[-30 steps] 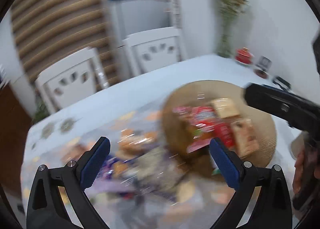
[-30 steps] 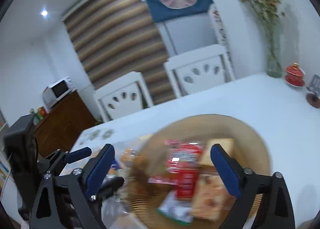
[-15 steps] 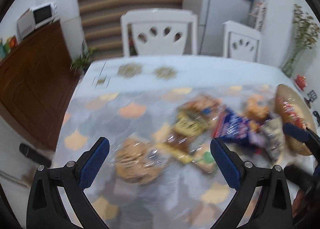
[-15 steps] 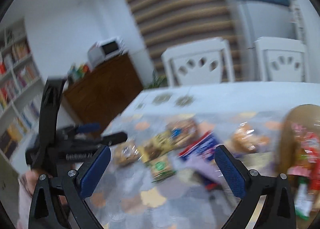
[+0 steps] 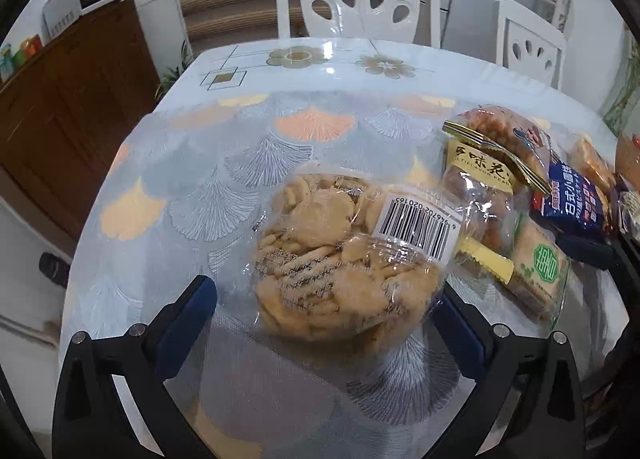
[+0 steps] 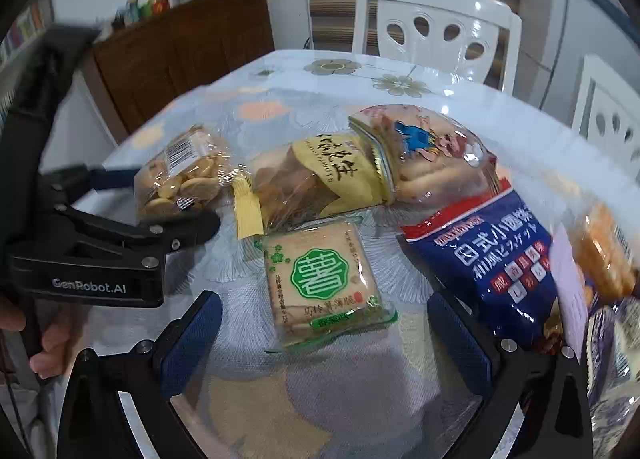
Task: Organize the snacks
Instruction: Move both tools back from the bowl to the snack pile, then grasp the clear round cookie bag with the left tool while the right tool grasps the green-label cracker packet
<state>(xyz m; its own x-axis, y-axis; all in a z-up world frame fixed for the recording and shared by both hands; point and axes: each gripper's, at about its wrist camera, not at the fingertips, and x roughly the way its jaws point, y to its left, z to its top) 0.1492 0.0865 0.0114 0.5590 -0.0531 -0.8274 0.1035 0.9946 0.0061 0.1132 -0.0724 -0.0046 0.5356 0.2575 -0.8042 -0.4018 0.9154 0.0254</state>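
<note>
Both claws now down over the snack pile
Left gripper (image 5: 326, 313) spread around our clear cookie bag (image 5: 344, 255); right gripper (image 6: 324, 333) spread, green cracker pack (image 6: 322, 279) between fingers; basket gone from ahead.

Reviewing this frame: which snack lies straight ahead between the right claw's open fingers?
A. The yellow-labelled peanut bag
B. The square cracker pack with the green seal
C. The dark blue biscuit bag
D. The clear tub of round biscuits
B. In the right wrist view the square cracker pack with the green seal lies centred ahead of the right claw, whose fingers stand wide apart and touch nothing.
</note>
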